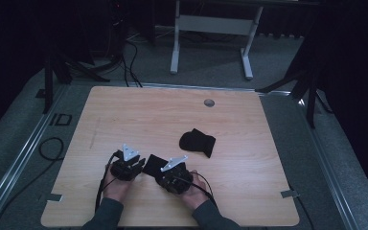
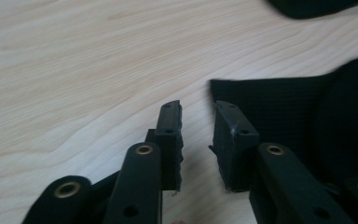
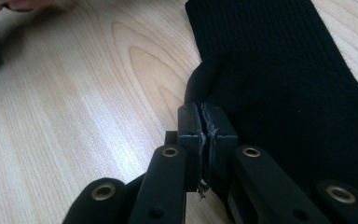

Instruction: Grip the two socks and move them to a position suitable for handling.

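Your right tool (image 3: 204, 122) has its jaws pressed together on a fold at the edge of the black ribbed knit sock (image 3: 279, 84), pinching the cloth just where the sock bends. In the right gripper view the sock runs up and away from the jaws, with its flat ribbed cuff end lying on the pale wooden surface (image 3: 74, 93) and the rest bunched at the right of the jaws.

Your left tool (image 2: 198, 135) has its jaws set apart with a gap between them, and nothing is gripped in that gap. In the left gripper view the corner of the same sock (image 2: 279, 112) lies flat on the surface (image 2: 74, 70) just beyond the right-hand jaw; that jaw sits at the cloth's edge, though from this angle you can't quite tell whether it touches.

From the high view, your two tools are close together near the front edge of the surface (image 1: 139, 110), the left tool (image 1: 133, 165) just left of the sock (image 1: 153, 164) and the right tool (image 1: 165, 173) just right of it, with the sock lying between them. A second dark crumpled sock-like cloth (image 1: 197, 142) rests apart from them, farther back and to the right. A small round grey fitting (image 1: 209, 102) sits in the surface near its far edge.
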